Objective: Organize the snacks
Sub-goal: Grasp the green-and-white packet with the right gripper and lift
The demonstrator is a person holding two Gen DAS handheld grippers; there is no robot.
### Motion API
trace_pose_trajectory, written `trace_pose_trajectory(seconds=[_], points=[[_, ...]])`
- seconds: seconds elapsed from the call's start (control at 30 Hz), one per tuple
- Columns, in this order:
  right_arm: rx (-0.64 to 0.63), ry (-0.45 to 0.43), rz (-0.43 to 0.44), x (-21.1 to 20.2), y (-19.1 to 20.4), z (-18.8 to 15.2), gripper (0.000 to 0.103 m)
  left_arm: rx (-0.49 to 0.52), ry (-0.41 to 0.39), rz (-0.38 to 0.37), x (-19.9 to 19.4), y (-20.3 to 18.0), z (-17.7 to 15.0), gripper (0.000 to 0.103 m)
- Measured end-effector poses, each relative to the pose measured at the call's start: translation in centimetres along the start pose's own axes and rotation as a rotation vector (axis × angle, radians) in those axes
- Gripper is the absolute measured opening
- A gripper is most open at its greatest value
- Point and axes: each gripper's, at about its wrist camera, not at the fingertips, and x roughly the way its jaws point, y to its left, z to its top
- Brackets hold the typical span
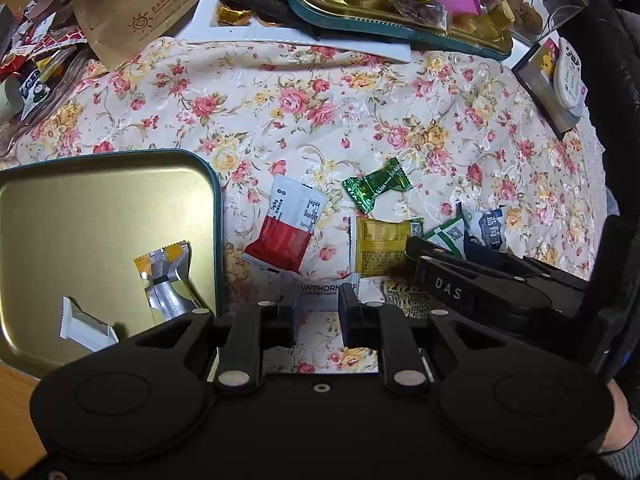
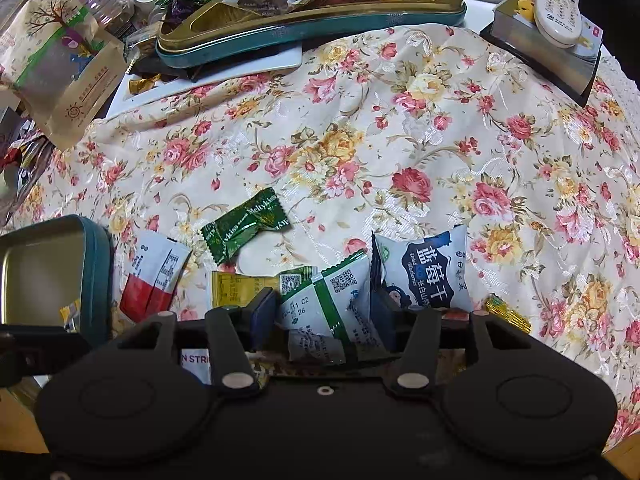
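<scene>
Gold tin (image 1: pixel 100 200) holds two snacks; five lie loose on the table; left gripper (image 1: pixel 316 312) narrow and empty, right gripper (image 2: pixel 324 312) half-open astride a green-white packet (image 2: pixel 332 300).

The middle of the flowery cloth (image 2: pixel 400 128) is bare, so my hands can pass there. Close to me it is crowded. A green candy (image 2: pixel 245 222), a red and white packet (image 2: pixel 154 276), a yellow packet (image 1: pixel 380 246), a green and white packet (image 2: pixel 324 300) and a blue packet (image 2: pixel 430 270) lie side by side. On my left sits a gold tin (image 1: pixel 100 184) with a raised rim. At the far edge a full tin (image 2: pixel 320 24) blocks the way. I think more wrappers hide under my fingers.
</scene>
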Motion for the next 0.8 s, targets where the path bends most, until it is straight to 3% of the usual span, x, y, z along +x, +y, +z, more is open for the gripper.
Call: trace_pose_trajectory(seconds=[0.43, 0.6, 0.8], points=[[0.087, 0.008, 0.021, -2.7, -3.4, -0.6, 0.04, 0.049, 0.043, -0.006, 2.3, -1.9, -0.7, 0.026], [0.115, -0.031, 0.041, -5.0, -4.1, -0.5, 0.04, 0.105, 0.08, 0.036, 3.8, -2.6, -1.4, 0.026], [0.134, -0.047, 0.056, -6.4, -4.3, -0.5, 0.04, 0.233, 0.086, 0.142, 5.1, -3.1, -2.1, 0.026]])
